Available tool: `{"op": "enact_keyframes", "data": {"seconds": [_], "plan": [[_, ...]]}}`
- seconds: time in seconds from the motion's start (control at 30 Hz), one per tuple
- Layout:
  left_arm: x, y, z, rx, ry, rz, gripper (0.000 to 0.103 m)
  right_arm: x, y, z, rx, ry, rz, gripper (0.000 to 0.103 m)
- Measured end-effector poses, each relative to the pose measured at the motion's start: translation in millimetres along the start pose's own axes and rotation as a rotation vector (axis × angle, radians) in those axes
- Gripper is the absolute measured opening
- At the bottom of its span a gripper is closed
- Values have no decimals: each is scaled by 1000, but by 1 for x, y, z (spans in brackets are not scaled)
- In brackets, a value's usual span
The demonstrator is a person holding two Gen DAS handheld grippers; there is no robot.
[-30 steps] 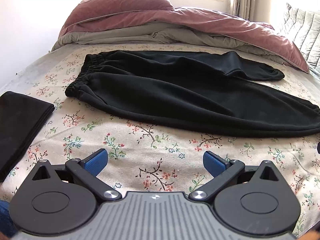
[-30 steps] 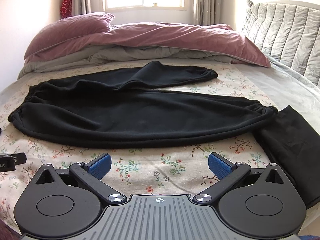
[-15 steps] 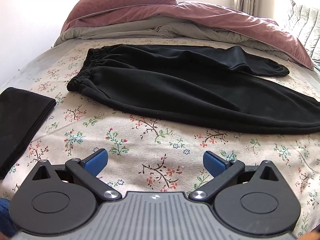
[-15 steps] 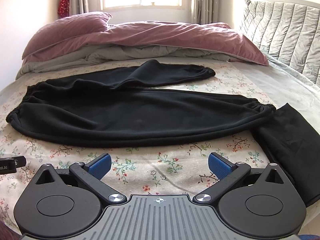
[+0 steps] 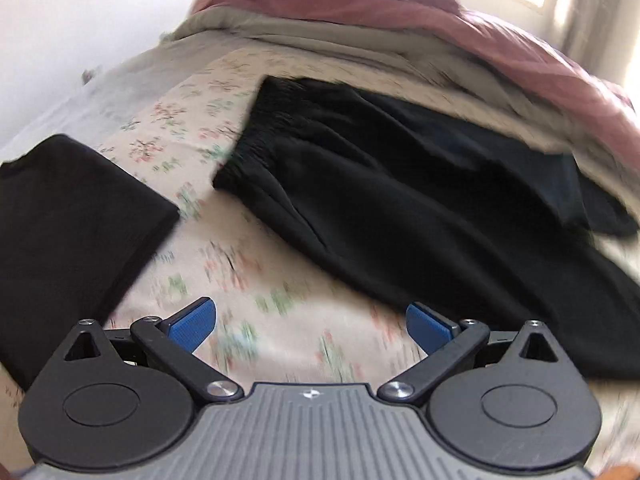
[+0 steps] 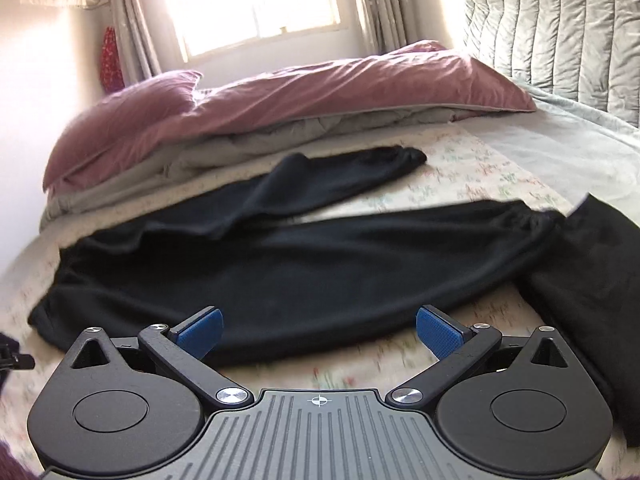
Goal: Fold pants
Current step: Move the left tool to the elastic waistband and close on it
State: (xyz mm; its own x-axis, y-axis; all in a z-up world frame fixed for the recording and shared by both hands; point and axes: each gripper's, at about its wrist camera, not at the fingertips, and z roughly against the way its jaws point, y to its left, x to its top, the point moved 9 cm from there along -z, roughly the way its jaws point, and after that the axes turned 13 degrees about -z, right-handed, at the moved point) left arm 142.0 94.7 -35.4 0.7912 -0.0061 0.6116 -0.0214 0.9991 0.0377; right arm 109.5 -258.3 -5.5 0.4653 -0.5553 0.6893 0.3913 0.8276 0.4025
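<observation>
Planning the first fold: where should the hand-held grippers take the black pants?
Probably the near leg of the black pants: left hand-held gripper at the gathered waistband, right hand-held gripper at the cuff, both from the near side, since it lies flat and lengthwise before them.

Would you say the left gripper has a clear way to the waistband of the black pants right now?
Probably yes: the left gripper is open, and only bare floral sheet lies between it and the waistband. The folded black cloth sits off to the side.
</observation>
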Motion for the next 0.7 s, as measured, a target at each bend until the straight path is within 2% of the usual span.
{"op": "enact_keyframes", "data": {"seconds": [0.07,0.13,0.2,0.27,0.37,0.4,0.47,0.5,0.6,0.67,0.7], "plan": [[24,15,-13,15,-11,49,103,15,17,-11,-8,12,73,103],[45,28,-30,61,-18,58,103,25,41,-31,34,47,171,103],[55,34,-56,66,25,77,103,27,63,-59,61,123,238,103],[55,39,-87,54,106,117,103,21,75,-83,63,183,266,103],[45,42,-113,67,179,168,103,1,73,-108,47,168,282,103],[43,41,-117,73,177,168,103,-10,67,-115,43,174,278,103],[41,39,-126,106,153,152,103,-31,60,-129,-21,270,280,103],[43,37,-127,130,130,137,103,-35,62,-131,-20,293,292,103],[49,29,-126,157,81,125,103,-32,73,-125,5,243,357,103],[53,26,-123,164,31,116,93,-30,76,-123,-5,219,392,103],[55,25,-122,180,10,103,84,-31,78,-123,-6,216,405,103]]}}
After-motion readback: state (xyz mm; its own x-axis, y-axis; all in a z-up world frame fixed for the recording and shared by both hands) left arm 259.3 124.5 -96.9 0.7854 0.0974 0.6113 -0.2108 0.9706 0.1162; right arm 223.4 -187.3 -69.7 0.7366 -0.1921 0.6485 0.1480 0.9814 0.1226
